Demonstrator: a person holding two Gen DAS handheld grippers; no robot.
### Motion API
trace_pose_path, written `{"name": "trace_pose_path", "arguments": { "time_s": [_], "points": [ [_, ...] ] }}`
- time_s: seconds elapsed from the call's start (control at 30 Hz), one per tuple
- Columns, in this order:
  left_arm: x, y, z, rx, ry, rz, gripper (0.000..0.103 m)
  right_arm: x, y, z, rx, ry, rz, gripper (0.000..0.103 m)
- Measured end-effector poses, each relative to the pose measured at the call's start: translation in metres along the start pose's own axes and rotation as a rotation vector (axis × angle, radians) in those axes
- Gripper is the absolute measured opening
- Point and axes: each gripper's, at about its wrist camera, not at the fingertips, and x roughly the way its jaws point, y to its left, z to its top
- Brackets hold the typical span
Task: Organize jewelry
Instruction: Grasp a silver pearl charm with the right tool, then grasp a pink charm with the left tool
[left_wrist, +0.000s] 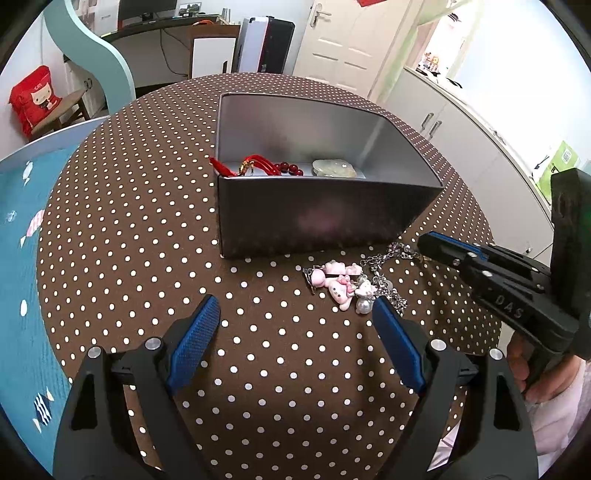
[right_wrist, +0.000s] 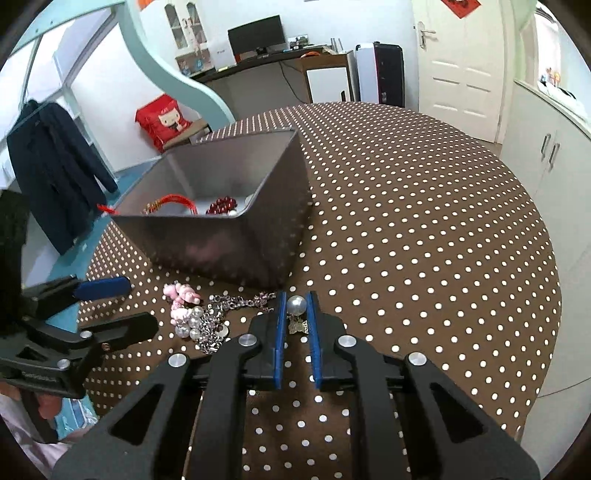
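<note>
One pearl (right_wrist: 297, 305) pinched; box (right_wrist: 221, 229) near.

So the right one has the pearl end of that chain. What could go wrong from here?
1. The right hand-held gripper pinches only the pearl pendant; it could slip out when lifted.
2. The silver chain lies tangled with the pink charms, so lifting may drag them along.
3. The trailing chain could catch on the rim of the metal box.
</note>
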Motion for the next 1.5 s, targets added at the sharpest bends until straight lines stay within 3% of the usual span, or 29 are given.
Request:
{"name": "trace_pose_path", "arguments": {
  "time_s": [0.27, 0.57, 0.8, 0.9, 0.97, 1.37, 1.5],
  "points": [
    [-0.005, -0.001, 0.002, -0.01, -0.024, -0.019, 0.082, -0.009, -0.012, -0.002, 0.025, -0.02, -0.011, 0.01],
    [-0.005, -0.004, 0.007, -0.036, -0.051, -0.053, 0.048, -0.009, -0.019, -0.007, 0.031, -0.007, 0.012, 0.01],
    [0.006, -0.007, 0.011, 0.006, -0.058, -0.009, 0.027, -0.007, -0.027, -0.009, 0.037, 0.003, 0.021, 0.011],
    [0.012, -0.014, 0.008, 0.049, -0.059, 0.029, 0.023, -0.005, -0.029, -0.008, 0.037, 0.006, 0.029, 0.011],
    [0.015, -0.021, 0.006, 0.091, -0.054, 0.049, 0.01, -0.004, -0.028, -0.007, 0.034, 0.006, 0.032, 0.011],
    [0.012, -0.015, 0.003, 0.076, -0.071, 0.035, 0.01, -0.003, -0.029, -0.002, 0.032, -0.002, 0.028, 0.01],
    [-0.002, -0.012, 0.005, 0.058, -0.098, -0.018, 0.01, -0.011, -0.025, 0.001, 0.024, -0.021, 0.021, 0.01]
  ]
}}
